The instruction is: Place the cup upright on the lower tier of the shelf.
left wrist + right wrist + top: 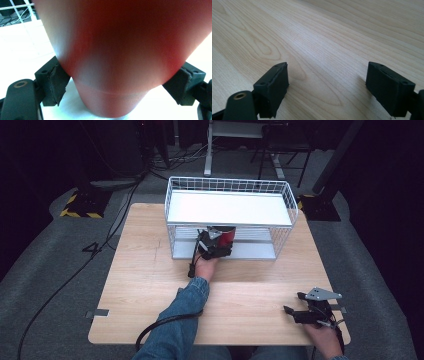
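Observation:
A red cup-like object (227,235) is at the open front of the lower level of a white wire rack (227,184). My left gripper (219,241) is shut on it. In the left gripper view the red object (120,45) looms large, with both black pads (56,82) pressed against its sides above a white surface. My right gripper (294,303) rests low over the wooden table (150,270) at the front right. It stands open, and in the right gripper view only bare wood lies between the jaws of that gripper (327,82).
The rack has a white top shelf (230,207) and a lower shelf (252,251), and stands at the table's far middle. Cables (107,237) run across the grey floor at the left. A desk frame and chair legs stand behind the table.

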### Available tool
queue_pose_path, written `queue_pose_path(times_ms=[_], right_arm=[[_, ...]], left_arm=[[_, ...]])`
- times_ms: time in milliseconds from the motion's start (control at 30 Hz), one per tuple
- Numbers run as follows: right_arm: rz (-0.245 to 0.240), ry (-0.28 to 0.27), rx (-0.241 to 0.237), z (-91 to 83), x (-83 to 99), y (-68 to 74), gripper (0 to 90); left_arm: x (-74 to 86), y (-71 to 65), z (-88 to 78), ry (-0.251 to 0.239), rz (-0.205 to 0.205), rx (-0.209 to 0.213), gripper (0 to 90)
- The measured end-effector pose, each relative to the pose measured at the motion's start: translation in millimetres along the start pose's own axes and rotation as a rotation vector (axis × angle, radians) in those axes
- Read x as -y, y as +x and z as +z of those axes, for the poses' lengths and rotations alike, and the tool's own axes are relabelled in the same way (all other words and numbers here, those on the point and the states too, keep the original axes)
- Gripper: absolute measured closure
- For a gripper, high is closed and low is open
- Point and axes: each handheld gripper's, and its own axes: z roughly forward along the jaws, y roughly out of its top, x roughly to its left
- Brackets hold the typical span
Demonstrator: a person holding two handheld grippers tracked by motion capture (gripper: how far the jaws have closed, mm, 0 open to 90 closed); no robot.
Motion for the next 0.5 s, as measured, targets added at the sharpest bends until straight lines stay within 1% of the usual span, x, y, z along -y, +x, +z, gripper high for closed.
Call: queue_pose_path(times_ms=[33,67,100,133,167,200,233,267,300,333,367,433,500], right_arm=[[0.0,0.0,0.0,0.0,0.0,0.0,18.6],[0.0,0.0,0.0,0.0,0.0,0.0,18.6],[0.0,0.0,0.0,0.0,0.0,0.0,18.6],[0.0,0.0,0.0,0.0,0.0,0.0,18.6],[0.0,0.0,0.0,0.0,0.0,0.0,18.6],[0.0,0.0,0.0,0.0,0.0,0.0,18.6],[0.0,0.0,0.0,0.0,0.0,0.0,18.6],[0.0,0.0,0.0,0.0,0.0,0.0,18.6],[0.0,0.0,0.0,0.0,0.0,0.0,18.6],[0.0,0.0,0.0,0.0,0.0,0.0,18.6],[0.0,0.0,0.0,0.0,0.0,0.0,18.6],[0.0,0.0,0.0,0.0,0.0,0.0,18.6],[0.0,0.0,-0.001,0.0,0.0,-0.1,18.5]], left_arm=[[0.8,-4.1,-0.7,-0.004,-0.034,-0.066,16.3],[1.2,-6.5,-1.4,-0.004,-0.062,-0.103,16.3],[1.1,-6.9,-0.7,-0.002,-0.076,-0.088,16.2],[0.7,-6.0,-1.0,-0.001,-0.066,-0.1,16.1],[-0.7,-0.1,2.5,0.0,-0.002,0.017,16.1],[-0.7,-0.4,2.3,-0.001,-0.008,0.009,15.9],[-0.2,-3.6,0.0,-0.002,-0.046,-0.065,15.3],[-0.2,-3.6,0.0,-0.002,-0.046,-0.065,15.1],[-0.5,-3.1,0.0,-0.003,-0.05,-0.052,15.1],[-0.6,-1.8,0.3,-0.01,-0.047,-0.025,14.5],[-0.7,-1.0,-0.1,-0.014,-0.048,-0.016,12.8],[-1.4,-1.2,-2.8,-0.026,-0.054,-0.026,3.7],[-1.7,-1.2,-3.8,-0.025,-0.05,-0.028,1.9]])
